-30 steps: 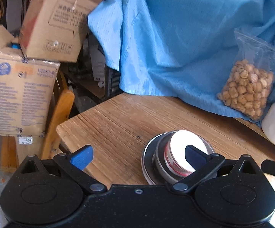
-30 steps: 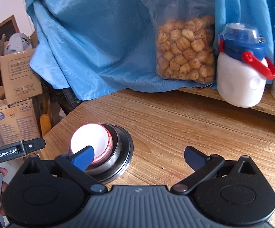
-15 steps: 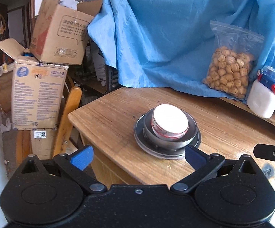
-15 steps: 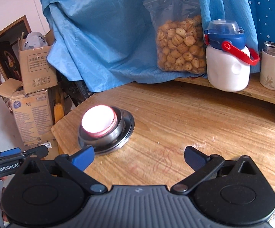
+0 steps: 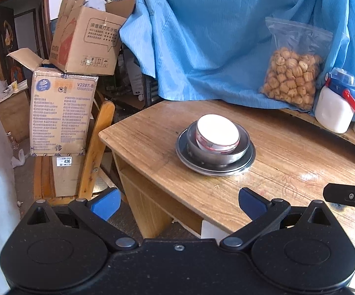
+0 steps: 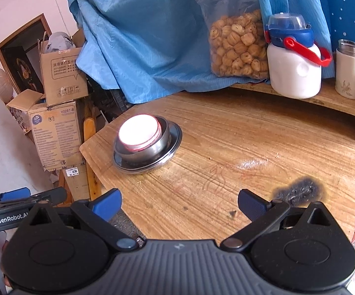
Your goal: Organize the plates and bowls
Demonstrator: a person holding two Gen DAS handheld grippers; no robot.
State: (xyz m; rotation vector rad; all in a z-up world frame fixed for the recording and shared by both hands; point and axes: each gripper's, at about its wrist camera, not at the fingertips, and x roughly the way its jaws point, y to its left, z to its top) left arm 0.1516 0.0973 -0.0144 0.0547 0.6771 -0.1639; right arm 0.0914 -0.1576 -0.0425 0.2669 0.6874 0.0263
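Note:
A white bowl with a red pattern [image 5: 217,132] sits inside a steel bowl [image 5: 219,151], which sits on a steel plate [image 5: 214,168] near the left corner of the wooden table [image 5: 288,162]. The same stack shows in the right wrist view: white bowl [image 6: 139,132], steel bowl [image 6: 152,148], plate [image 6: 175,137]. My left gripper [image 5: 178,202] is open and empty, held back from the table's near edge. My right gripper [image 6: 178,202] is open and empty above the table's front part.
A bag of snacks [image 6: 236,46], a white jug with a blue lid [image 6: 294,68] and a thermos [image 6: 349,70] stand on a raised shelf at the back. Blue cloth [image 5: 214,36] hangs behind. Cardboard boxes [image 5: 62,108] and a wooden chair [image 5: 96,152] stand left of the table. A burn mark [image 6: 297,190] is at front right.
Both grippers have pulled back and up from the stacked bowls, which now lie farther away. Both stay open and empty. The stack has not moved.

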